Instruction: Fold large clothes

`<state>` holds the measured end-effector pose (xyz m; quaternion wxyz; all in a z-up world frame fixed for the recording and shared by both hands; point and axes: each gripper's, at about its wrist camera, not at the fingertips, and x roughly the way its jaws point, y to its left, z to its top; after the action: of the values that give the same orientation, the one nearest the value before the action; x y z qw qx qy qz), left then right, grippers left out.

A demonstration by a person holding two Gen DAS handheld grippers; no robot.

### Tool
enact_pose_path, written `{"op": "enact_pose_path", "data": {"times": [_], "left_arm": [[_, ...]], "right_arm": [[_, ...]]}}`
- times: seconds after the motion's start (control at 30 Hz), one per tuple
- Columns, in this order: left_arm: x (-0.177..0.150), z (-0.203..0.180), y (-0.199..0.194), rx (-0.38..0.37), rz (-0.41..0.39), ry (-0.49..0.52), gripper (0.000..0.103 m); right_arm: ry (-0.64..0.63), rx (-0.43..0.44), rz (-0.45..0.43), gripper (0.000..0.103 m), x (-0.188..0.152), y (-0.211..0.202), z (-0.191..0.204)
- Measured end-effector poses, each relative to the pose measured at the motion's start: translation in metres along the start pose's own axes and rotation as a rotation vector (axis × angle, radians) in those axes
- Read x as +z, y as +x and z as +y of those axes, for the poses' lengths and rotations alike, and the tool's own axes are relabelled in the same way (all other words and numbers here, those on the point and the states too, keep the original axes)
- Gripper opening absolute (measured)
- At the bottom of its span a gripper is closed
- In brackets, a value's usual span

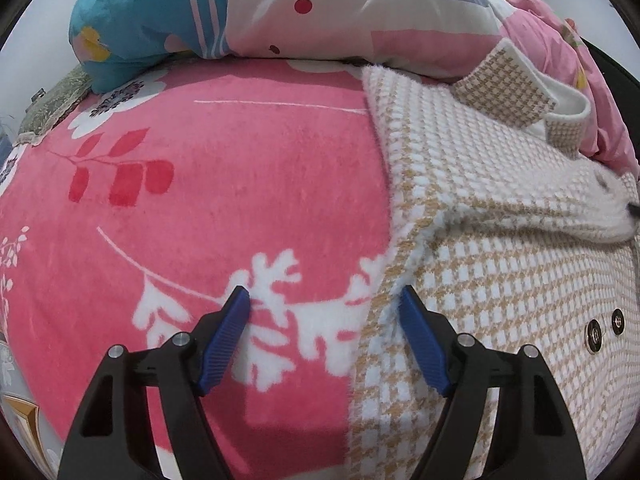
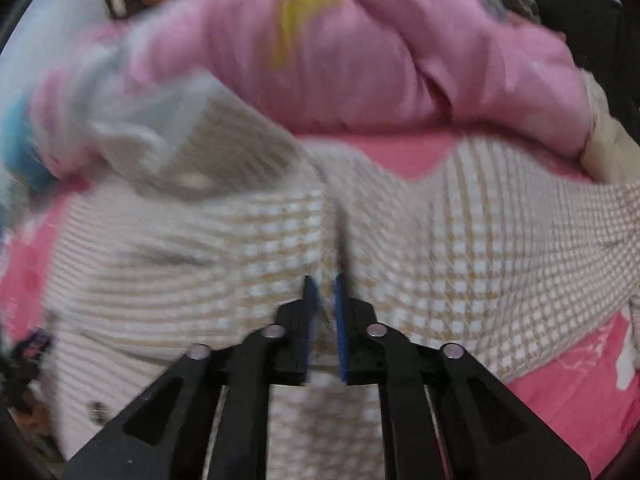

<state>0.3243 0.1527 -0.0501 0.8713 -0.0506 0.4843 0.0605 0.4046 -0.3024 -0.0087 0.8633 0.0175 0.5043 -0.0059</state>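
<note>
Black two-finger left gripper with ribbed blue pads [image 1: 324, 300] is hovering nearest the lens in the left wrist view, its jaws standing wide apart and holding nothing. It is sitting low over the fuzzy pink fleece blanket with white and red leaf prints [image 1: 208, 200], which is covering the bed. Just right of the blanket's bare middle, the tan-and-white houndstooth woolly coat [image 1: 500, 288] is lying spread flat, probably laid out so it can be folded. The coat's left edge is running up between the open jaws, with the right pad resting over the coat and the left pad over bare blanket; this looks like a line-up to pinch that edge. Two dark metal snap buttons [image 1: 604, 328] are sitting on the coat, toward its right side. Beyond the coat's far end, a bunched pink, grey and blue printed quilt [image 1: 320, 8] is piled up.

Moving to the right wrist view, which is motion-blurred, the black right gripper with blue pads [image 2: 324, 292] is sitting over the middle of the coat [image 2: 480, 248]. Its jaws are nearly closed with only a narrow slot between them, and a ridge of coat fabric seems to be gathering in that slot, suggesting a pinch to lift and fold.
</note>
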Motion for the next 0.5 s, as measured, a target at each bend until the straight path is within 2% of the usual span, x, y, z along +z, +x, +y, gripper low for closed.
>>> {"op": "enact_pose_path", "data": {"times": [0.1,0.17,0.23,0.3,0.4,0.43,0.47,0.5], "left_arm": [[-0.004,0.002,-0.009,-0.031,-0.001,0.000,0.074],[-0.003,0.009,-0.019,-0.064,-0.023,-0.009,0.074],[0.006,0.018,-0.036,-0.080,-0.081,-0.016,0.074],[0.018,0.021,-0.046,-0.090,-0.115,-0.028,0.074],[0.043,0.011,-0.050,-0.083,-0.132,-0.026,0.074],[0.051,0.006,-0.048,-0.099,-0.131,-0.025,0.074],[0.062,-0.004,-0.043,-0.115,-0.127,-0.021,0.074],[0.069,-0.011,-0.039,-0.111,-0.124,-0.011,0.074]], "right_arm": [[0.009,-0.008,-0.010,0.021,-0.003,-0.004,-0.008],[0.001,-0.028,-0.091,0.036,-0.006,-0.030,-0.004],[-0.036,0.001,-0.144,0.040,-0.007,-0.048,0.008],[-0.064,0.045,-0.144,0.042,-0.005,-0.051,0.022],[-0.115,0.054,-0.072,0.043,-0.004,-0.024,0.040],[-0.125,0.046,-0.025,0.043,-0.004,-0.009,0.042],[-0.126,0.019,0.068,0.043,-0.010,0.015,0.041],[-0.118,0.028,0.095,0.043,-0.017,0.027,0.036]]}}
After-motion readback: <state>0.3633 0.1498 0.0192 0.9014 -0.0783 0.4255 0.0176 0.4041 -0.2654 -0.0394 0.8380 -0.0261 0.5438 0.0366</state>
